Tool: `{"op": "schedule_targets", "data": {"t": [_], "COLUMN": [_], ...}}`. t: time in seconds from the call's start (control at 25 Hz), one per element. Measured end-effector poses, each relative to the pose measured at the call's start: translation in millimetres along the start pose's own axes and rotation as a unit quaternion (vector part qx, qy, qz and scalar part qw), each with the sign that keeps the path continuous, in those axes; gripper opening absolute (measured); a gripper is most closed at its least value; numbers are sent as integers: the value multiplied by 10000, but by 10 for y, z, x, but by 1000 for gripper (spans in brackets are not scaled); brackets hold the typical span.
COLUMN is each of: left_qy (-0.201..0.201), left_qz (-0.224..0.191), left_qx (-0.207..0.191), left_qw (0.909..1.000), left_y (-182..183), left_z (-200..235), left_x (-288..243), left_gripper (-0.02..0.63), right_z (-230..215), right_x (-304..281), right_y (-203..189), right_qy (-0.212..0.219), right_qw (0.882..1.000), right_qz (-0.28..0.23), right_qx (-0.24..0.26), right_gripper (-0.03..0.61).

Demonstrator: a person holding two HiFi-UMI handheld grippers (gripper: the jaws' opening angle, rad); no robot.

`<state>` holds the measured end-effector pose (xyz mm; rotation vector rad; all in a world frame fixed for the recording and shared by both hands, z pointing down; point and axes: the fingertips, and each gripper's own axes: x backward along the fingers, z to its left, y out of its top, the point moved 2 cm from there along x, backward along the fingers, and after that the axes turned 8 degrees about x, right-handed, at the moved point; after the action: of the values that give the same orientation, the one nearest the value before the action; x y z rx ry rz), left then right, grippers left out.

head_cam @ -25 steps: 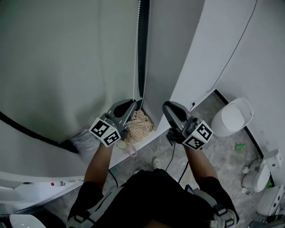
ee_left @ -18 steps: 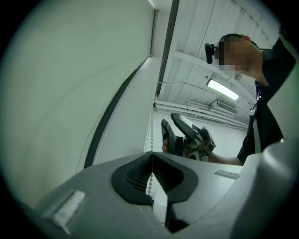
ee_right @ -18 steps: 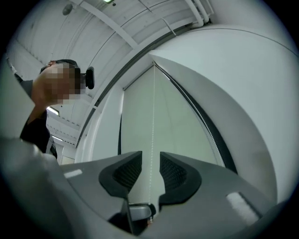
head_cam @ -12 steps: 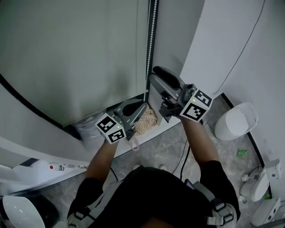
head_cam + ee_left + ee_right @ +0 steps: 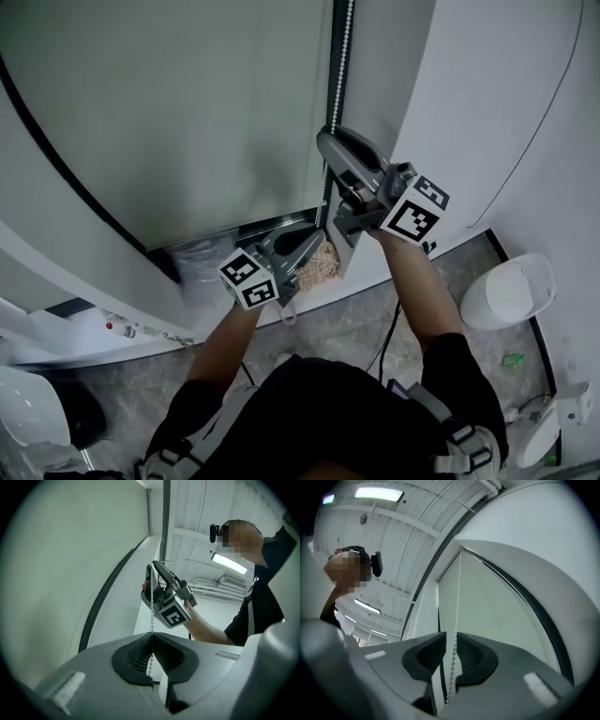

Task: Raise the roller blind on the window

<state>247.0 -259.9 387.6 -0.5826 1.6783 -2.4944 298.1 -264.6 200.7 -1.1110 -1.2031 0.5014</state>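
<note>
The pale roller blind (image 5: 187, 112) covers the window on the left, crossed by a dark curved strip. Its white bead chain (image 5: 345, 56) hangs down the blind's right edge. My left gripper (image 5: 317, 236) is low on the chain and shut on it; the beads (image 5: 151, 620) run up out of its closed pads (image 5: 140, 651). My right gripper (image 5: 328, 141) is higher on the same chain. Its jaws have just been closing, and the chain (image 5: 453, 658) runs between the pads (image 5: 429, 653) with a gap on each side. From the left gripper view the right gripper (image 5: 152, 571) shows above on the chain.
A white wall (image 5: 487, 112) stands right of the window. On the floor lie a woven beige bundle (image 5: 323, 264) under the grippers, a white round-lidded bin (image 5: 506, 291) at the right and a dark cable (image 5: 389, 328). A black round object (image 5: 66, 412) sits lower left.
My right gripper has risen along the chain from beside the left gripper to well above it. The left gripper has stayed shut on the chain and shifted a little sideways.
</note>
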Motion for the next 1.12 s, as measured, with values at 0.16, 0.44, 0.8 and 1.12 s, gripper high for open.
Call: {"op": "schedule_targets", "data": {"t": [0.16, 0.44, 0.8, 1.12], "left_qy": [88, 179, 298, 895], "left_qz": [22, 98, 538, 1925], "left_qx": [-162, -223, -476, 607], "left_qw": [9998, 9995, 9970, 9753], "left_y": [-3, -37, -381, -1783], "left_z": [-14, 58, 174, 546], "left_x": [47, 21, -108, 225], "left_gripper": [8, 8, 8, 9], "right_z": [-42, -40, -114, -111], "right_x": [-23, 18, 370, 1098], "right_y": [52, 27, -145, -1438], "right_qy": [-41, -98, -532, -728], "right_qw": [9999, 9984, 9871, 9812], "right_qz": [-87, 81, 279, 1482], "right_qx": [-137, 551, 1486, 995], "right_gripper": [12, 15, 11, 9]}}
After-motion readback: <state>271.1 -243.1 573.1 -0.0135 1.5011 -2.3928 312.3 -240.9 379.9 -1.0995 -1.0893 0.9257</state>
